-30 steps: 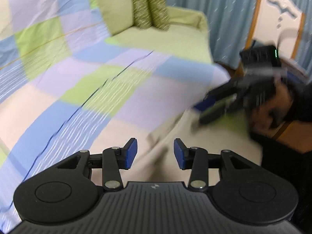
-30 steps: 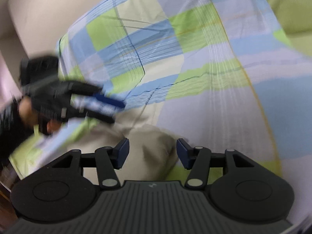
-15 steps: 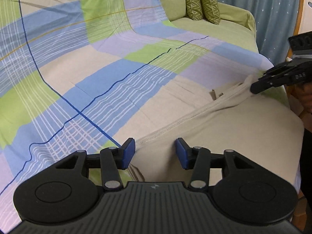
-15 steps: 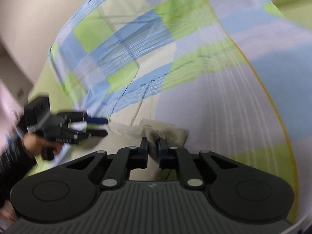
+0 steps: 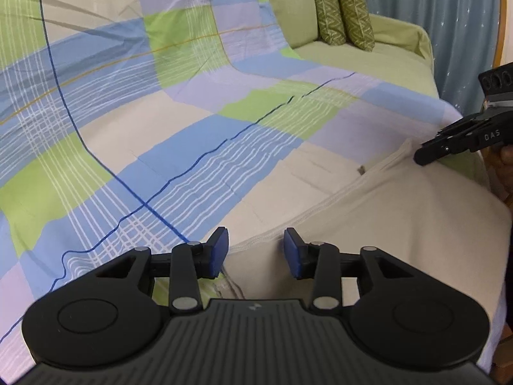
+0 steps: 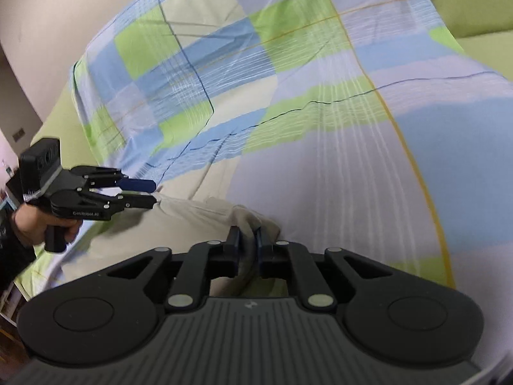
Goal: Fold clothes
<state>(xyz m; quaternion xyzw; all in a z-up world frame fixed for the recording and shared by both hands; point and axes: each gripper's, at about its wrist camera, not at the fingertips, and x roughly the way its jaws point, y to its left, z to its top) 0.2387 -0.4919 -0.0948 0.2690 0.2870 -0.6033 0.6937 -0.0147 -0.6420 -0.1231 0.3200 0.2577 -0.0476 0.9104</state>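
A beige garment (image 5: 394, 218) lies on a checked sheet (image 5: 160, 134) over a sofa. My left gripper (image 5: 256, 252) is open, its blue pads either side of the garment's stitched hem near one corner. It also shows in the right wrist view (image 6: 150, 194), open at the garment's left edge. My right gripper (image 6: 247, 247) is shut on a bunched corner of the garment (image 6: 253, 221). In the left wrist view the right gripper (image 5: 423, 157) appears at the far right, pinching the garment's far corner.
The checked sheet drapes up the sofa back (image 6: 224, 64). Two green patterned cushions (image 5: 343, 12) stand at the far end of the green sofa (image 5: 384, 54). A blue curtain (image 5: 449, 9) and a chair edge (image 5: 503, 25) are behind. A pale wall (image 6: 48, 16) lies left.
My right gripper has closed on the garment's corner and holds it. My left gripper has come down to the hem at the opposite corner, still open.
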